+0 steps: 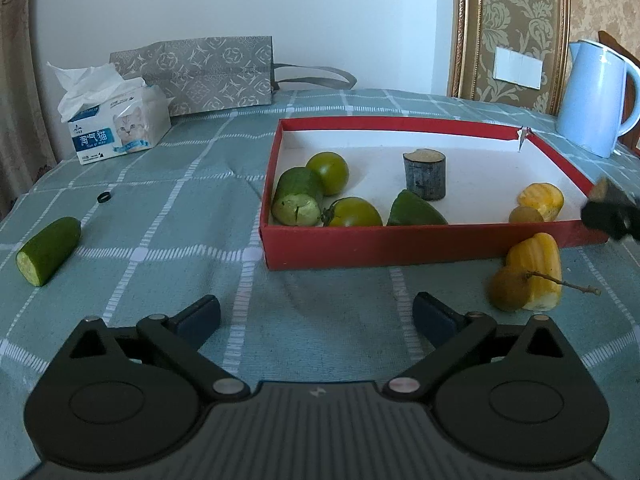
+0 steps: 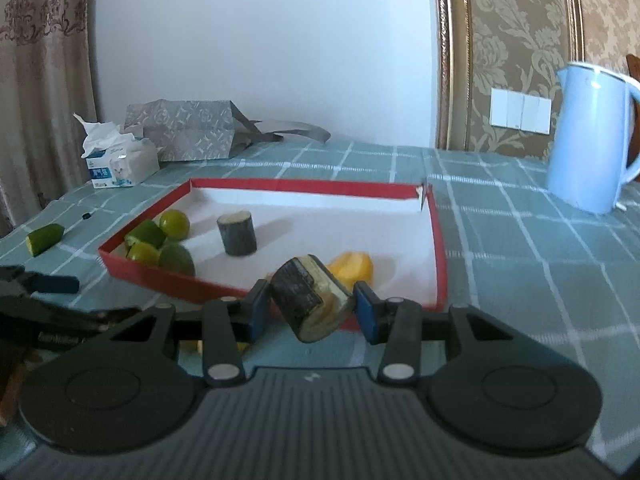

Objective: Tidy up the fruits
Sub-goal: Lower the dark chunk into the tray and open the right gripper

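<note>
- The right tool (image 2: pixel 307 307) is clenched on a dark-barked stub (image 2: pixel 307 304), a short cylinder with pale cut ends. It hangs above the near wall of the red box (image 2: pixel 439 240), not yet clearly inside it.
- The stub's long axis lies tilted, one cut face turned down toward the camera and the other up and away toward the box's far wall. The pads press on its curved bark, off to the sides.
- Risk: the pads grip a round surface, so the stub could twist or slip out. Falling here, it may strike the box's near wall and roll onto the tabletop (image 2: pixel 520 248).
- Risk: if released inside, it could land on the yellow piece (image 2: pixel 354 268) lying just beyond it and tip.
- The left tool (image 1: pixel 316 314) is released, its jaws spread wide with nothing between them, over bare cloth before the box's near wall.
- A cucumber piece (image 1: pixel 48 250) lies well apart near the tabletop's left edge, its cut face toward the near edge and its long axis running toward the far right.
- A yellow fruit with a stem (image 1: pixel 528 278) sits against the outside of the box's near wall and could be knocked by either tool.
- An upright stub (image 1: pixel 425 174) stands mid-box, with green tomatoes (image 1: pixel 329 172) and another cucumber piece (image 1: pixel 298 202) in the left end.
</note>
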The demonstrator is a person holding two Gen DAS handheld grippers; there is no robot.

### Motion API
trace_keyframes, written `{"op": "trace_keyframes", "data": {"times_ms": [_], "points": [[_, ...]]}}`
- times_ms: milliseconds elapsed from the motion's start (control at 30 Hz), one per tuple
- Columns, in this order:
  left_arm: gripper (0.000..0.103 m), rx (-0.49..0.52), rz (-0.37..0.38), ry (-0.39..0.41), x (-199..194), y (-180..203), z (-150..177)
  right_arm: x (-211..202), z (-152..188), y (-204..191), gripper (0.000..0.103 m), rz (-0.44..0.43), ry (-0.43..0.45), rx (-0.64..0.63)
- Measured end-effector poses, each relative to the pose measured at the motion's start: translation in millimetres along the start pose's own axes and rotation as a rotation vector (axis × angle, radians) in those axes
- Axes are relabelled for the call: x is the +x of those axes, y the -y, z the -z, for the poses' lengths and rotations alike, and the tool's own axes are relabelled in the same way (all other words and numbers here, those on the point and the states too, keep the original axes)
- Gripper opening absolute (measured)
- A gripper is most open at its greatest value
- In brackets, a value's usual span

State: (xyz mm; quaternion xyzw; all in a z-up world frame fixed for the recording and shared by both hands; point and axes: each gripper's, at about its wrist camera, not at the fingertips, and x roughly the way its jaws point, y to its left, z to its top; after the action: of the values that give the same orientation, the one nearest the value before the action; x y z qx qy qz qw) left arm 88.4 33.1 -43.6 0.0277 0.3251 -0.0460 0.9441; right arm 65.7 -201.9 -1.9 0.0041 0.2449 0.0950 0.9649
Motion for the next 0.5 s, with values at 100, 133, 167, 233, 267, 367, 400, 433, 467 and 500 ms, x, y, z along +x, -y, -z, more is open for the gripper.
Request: {"op": "trace_keyframes", "data": {"times_ms": [100, 133, 167, 233, 267, 367, 400, 433, 467, 500], "points": [[0.103, 0.000, 0.000, 0.000, 0.0, -0.1, 0.0, 8.7, -14.3, -1.6, 0.043, 0.009, 0.009, -0.022], [0.103, 0.000, 0.000, 0.000, 0.0, -0.1, 0.0, 12.3, -20.0, -2.3, 0.043, 0.013, 0.012, -0.028], [0.103, 0.000, 0.000, 0.000, 0.0, 0.0, 0.0, 16.2, -25.2, -3.0, 0.043, 0.019, 0.017, -0.036], [0.103, 0.000, 0.000, 0.000, 0.0, -0.1, 0.0, 26.8, -35.1, -4.6, 0.043, 0.036, 0.023, -0.052], [0.103, 0.000, 0.000, 0.000, 0.0, -0.1, 0.0, 33.6, -40.1, -5.4, 0.043, 0.044, 0.024, -0.060], [0.103, 0.000, 0.000, 0.000, 0.0, -0.1, 0.1, 55.5, -51.0, -6.5, 0.043, 0.070, 0.010, -0.077], [0.103, 0.000, 0.000, 0.000, 0.0, -0.1, 0.1, 65.2, -53.9, -5.9, 0.043, 0.078, -0.001, -0.077], [0.103, 0.000, 0.000, 0.000, 0.0, -0.1, 0.0, 72.3, -54.9, -5.2, 0.043, 0.085, -0.010, -0.077], [0.103, 0.000, 0.000, 0.000, 0.0, -0.1, 0.1, 80.0, -55.7, -4.6, 0.043, 0.092, -0.020, -0.075], [0.103, 0.000, 0.000, 0.000, 0.0, -0.1, 0.1, 89.7, -56.4, -3.6, 0.043, 0.099, -0.034, -0.073]]}}
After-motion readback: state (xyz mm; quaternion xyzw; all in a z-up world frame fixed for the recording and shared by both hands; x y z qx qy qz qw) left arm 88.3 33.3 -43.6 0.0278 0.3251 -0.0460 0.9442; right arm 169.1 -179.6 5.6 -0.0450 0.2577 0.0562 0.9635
